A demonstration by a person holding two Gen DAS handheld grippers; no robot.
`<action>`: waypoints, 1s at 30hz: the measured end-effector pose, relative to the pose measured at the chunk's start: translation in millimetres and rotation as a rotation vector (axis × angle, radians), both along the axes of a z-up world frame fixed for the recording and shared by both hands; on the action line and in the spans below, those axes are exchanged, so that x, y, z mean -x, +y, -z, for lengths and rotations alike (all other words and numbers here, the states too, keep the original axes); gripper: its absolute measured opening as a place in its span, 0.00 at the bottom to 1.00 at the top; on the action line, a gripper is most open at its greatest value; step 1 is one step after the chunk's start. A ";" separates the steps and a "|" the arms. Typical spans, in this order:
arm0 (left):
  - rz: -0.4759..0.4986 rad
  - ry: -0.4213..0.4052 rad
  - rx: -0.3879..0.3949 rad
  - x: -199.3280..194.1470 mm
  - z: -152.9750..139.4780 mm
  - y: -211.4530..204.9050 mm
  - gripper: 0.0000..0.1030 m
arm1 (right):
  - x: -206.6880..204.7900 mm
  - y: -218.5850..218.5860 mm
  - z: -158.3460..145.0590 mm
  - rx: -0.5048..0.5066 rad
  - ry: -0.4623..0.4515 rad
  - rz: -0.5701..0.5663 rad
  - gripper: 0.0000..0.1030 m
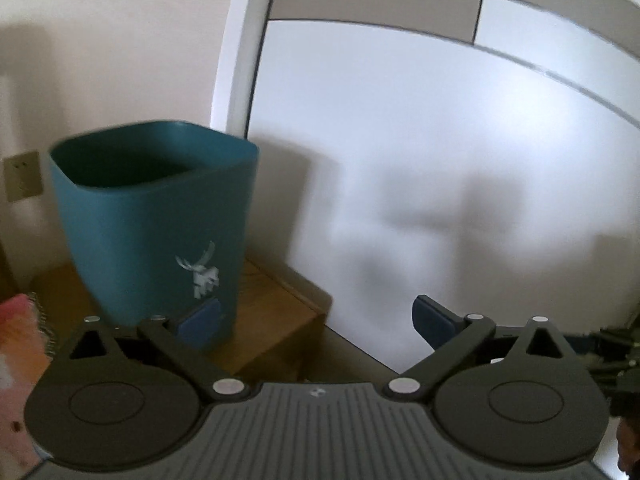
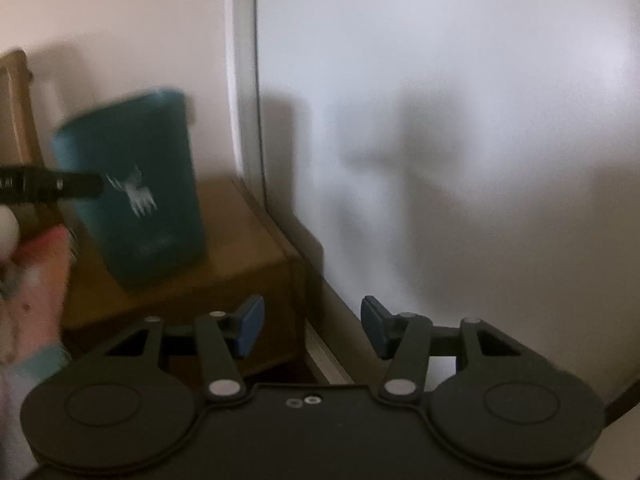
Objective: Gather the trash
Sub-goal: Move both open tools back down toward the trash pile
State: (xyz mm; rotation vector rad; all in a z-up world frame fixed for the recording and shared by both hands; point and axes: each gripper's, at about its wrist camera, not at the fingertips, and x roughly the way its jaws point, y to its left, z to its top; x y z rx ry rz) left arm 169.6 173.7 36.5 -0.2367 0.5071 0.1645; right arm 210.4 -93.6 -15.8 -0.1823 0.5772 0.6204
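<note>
A teal bin [image 1: 156,216] with a white deer print stands upright on a low wooden stand [image 1: 272,312]; what is inside it is dark and I cannot tell. My left gripper [image 1: 316,320] is open wide with nothing between its blue pads, the left pad just in front of the bin's lower corner. In the right wrist view the same bin [image 2: 140,188] is blurred at the left. My right gripper [image 2: 312,326] is open and holds nothing, to the right of the stand [image 2: 224,252].
A white panelled wardrobe door [image 1: 440,160] fills the right side, with a pale wall and a socket plate [image 1: 22,176] at the left. A pink patterned thing [image 1: 18,360] sits at the left edge. The other gripper's black arm [image 2: 48,188] crosses in front of the bin.
</note>
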 end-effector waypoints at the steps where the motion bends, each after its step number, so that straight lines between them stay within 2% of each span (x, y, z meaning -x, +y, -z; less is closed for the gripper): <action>1: 0.000 -0.007 -0.010 -4.5 13.1 -5.1 1.00 | -5.9 -3.0 17.8 0.011 0.010 0.002 0.52; 6: 0.054 0.085 -0.001 -43.9 95.9 -29.0 1.00 | -22.2 -20.6 99.3 0.042 0.055 -0.001 0.52; 8: 0.074 0.123 -0.019 -55.7 127.6 -38.3 1.00 | -27.8 -27.5 135.7 0.067 0.079 0.011 0.52; 13: 0.102 0.195 -0.056 -78.6 211.6 -57.2 1.00 | -37.9 -42.0 211.3 0.084 0.183 0.032 0.52; 18: 0.135 0.292 -0.057 -96.8 289.3 -68.8 1.00 | -45.8 -49.0 279.6 0.117 0.263 0.053 0.52; 26: 0.164 0.544 -0.053 -126.2 427.1 -85.3 1.00 | -53.1 -54.6 402.9 0.248 0.445 0.088 0.52; 30: 0.189 0.628 -0.042 -137.0 482.3 -91.3 1.00 | -56.1 -44.7 449.7 0.261 0.509 0.059 0.52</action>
